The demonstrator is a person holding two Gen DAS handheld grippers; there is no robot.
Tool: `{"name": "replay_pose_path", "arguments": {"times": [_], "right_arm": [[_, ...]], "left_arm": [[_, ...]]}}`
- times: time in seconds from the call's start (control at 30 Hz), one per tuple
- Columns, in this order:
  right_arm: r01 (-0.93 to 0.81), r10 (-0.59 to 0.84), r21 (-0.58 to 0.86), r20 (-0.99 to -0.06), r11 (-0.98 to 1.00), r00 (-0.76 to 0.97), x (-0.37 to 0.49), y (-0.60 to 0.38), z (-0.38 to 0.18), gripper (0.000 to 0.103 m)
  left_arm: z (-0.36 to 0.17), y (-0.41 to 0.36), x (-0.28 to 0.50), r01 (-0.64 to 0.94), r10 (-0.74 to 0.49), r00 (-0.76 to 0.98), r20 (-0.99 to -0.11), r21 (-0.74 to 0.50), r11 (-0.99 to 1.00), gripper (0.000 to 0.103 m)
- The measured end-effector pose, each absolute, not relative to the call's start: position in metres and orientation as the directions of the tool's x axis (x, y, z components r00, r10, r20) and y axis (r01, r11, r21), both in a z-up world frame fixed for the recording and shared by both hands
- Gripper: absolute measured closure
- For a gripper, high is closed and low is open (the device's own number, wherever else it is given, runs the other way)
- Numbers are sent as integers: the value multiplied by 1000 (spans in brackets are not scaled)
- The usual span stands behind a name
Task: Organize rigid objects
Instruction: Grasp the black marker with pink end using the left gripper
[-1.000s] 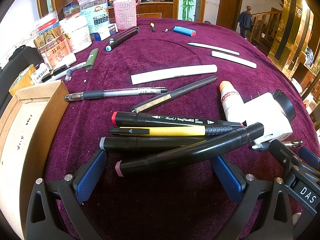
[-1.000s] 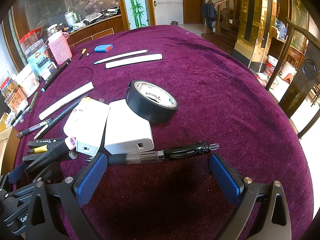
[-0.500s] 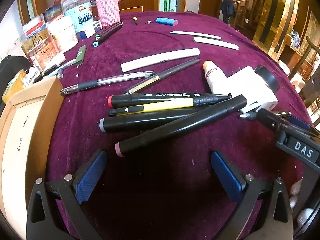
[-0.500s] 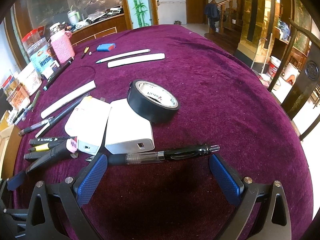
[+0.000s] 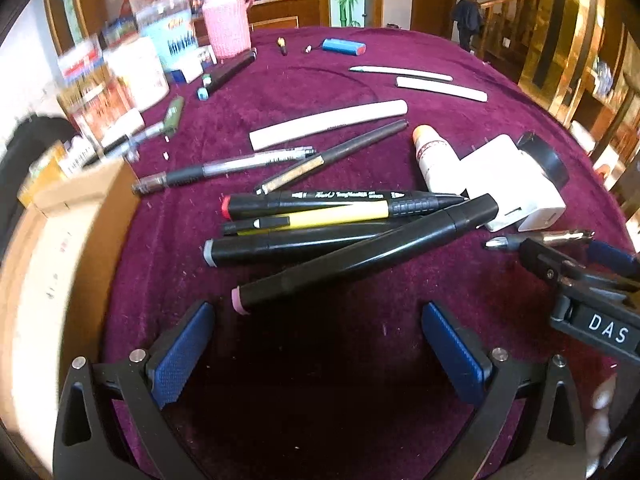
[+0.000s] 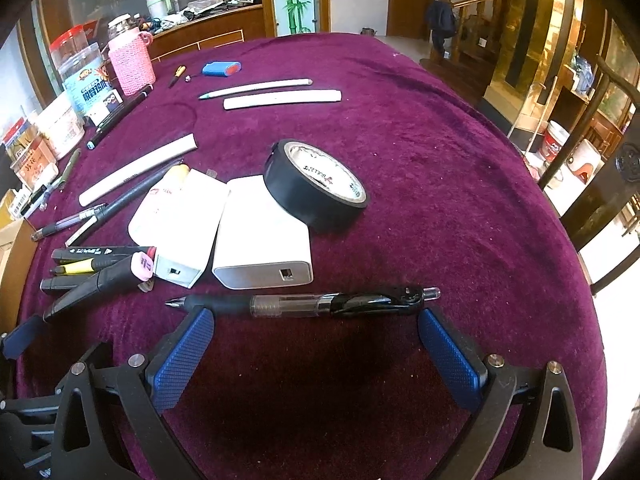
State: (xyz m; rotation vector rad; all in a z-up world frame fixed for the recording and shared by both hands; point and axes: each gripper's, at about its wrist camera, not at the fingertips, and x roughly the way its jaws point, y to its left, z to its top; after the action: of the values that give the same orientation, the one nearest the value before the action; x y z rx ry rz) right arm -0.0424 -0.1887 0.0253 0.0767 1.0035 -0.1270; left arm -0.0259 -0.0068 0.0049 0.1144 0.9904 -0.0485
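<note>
A bundle of black markers (image 5: pixel 348 232) and a yellow pen (image 5: pixel 332 216) lies on the purple cloth ahead of my left gripper (image 5: pixel 320 348), which is open and empty. The nearest marker, with a pink end cap (image 5: pixel 240 300), lies just beyond its fingertips. My right gripper (image 6: pixel 316 356) is open too. A black retractable pen (image 6: pixel 304 303) lies crosswise at its fingertips, not clamped. Behind that pen stand two white chargers (image 6: pixel 260 236) and a black tape roll (image 6: pixel 316 188). The right gripper (image 5: pixel 592 276) also shows at the right edge of the left wrist view.
A cardboard box (image 5: pixel 52 264) stands at the left. Jars, packets and a pink knitted bottle (image 6: pixel 132 64) line the far left. White sticks (image 6: pixel 280 98), a blue case (image 6: pixel 222 69), loose pens (image 5: pixel 224 168) and a white tube (image 5: pixel 432 152) are scattered farther back. The table edge curves off right.
My left gripper has pulled back from the marker bundle, which sat between its fingers a second ago. The right gripper barely moved; the black pen stays at its fingertips.
</note>
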Motion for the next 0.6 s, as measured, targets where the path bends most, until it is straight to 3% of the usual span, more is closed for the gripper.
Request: {"name": "replay_pose_path", "arguments": {"times": [0.17,0.23,0.3,0.4,0.47,0.6], "right_arm": [[180,-97,21,-781,983,617,-70,-197,50,1],[197,-116,35,-701,980,703,-88,-203,74,1],[232,-170,43,-559,972,812,-111,-210,103,1],[232,-175,91,-414,969,893,-121,-221,120,1],[244,-177,83,-475,966,862,-98,-226,119,1],[281,-182,124,-509,952,842,-61,-241,100,1]], "left_arm": [[16,9,-36,109,-94,562,-822,-39,993,0],[32,17,-46,117,-124,615,-779,-66,991,0],[55,25,-60,134,-142,687,-712,-68,989,0],[88,35,-84,185,-197,794,-576,-81,979,0],[92,34,-81,243,-254,780,-572,-97,965,0],[71,27,-58,263,-271,666,-695,-121,957,0]]}}
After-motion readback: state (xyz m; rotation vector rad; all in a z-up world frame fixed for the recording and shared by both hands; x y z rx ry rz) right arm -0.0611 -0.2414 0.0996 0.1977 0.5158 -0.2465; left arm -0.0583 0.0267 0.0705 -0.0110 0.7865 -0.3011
